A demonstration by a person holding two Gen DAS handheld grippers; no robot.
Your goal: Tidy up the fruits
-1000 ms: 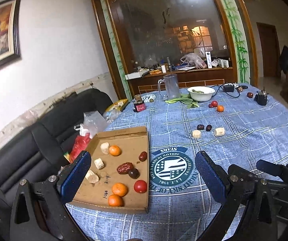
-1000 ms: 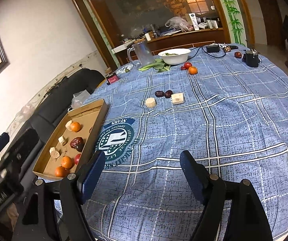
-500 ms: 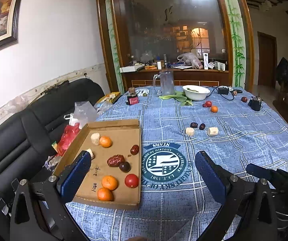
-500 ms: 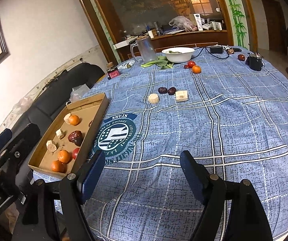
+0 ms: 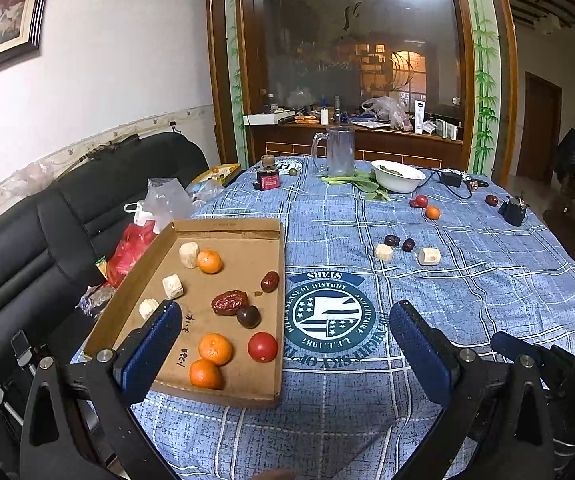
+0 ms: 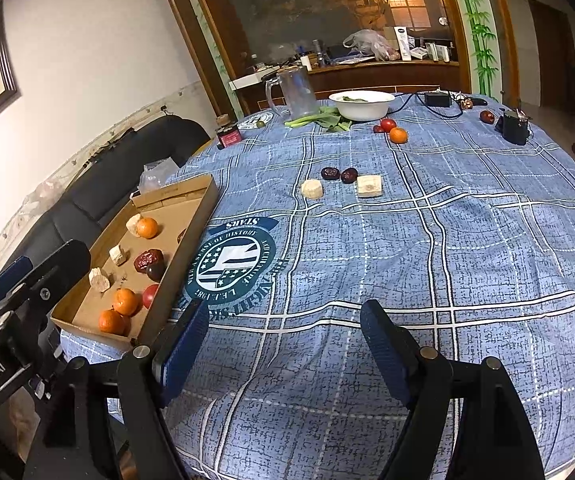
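A shallow cardboard tray [image 5: 231, 228] [image 6: 203, 196] lies at the table's left edge and holds several fruits: oranges [image 5: 215, 348] [image 6: 125, 301], a red tomato [image 5: 262, 346], dark red dates [image 5: 229, 302] and pale chunks [image 5: 173, 286]. Out on the blue cloth lie two dates [image 5: 399, 242] [image 6: 339, 174] between two pale chunks [image 6: 369, 185], and farther back an orange [image 5: 432, 212] [image 6: 398, 135] beside a tomato [image 6: 388, 124]. My left gripper [image 5: 283, 316] hovers open over the tray's near right corner, nothing between its fingers. The right gripper [image 6: 283, 320] stands open above bare cloth near the front edge.
At the far side stand a white bowl [image 5: 397, 176] with greens, a glass mug [image 5: 339, 156], a small jar [image 5: 267, 178] and a black device [image 6: 513, 126] with cables. A black sofa [image 5: 47, 240] with plastic bags flanks the table's left edge.
The left gripper's view has rolled level and drifted left, so the tray sits more squarely ahead. The right gripper has barely shifted. Both stay open and empty.
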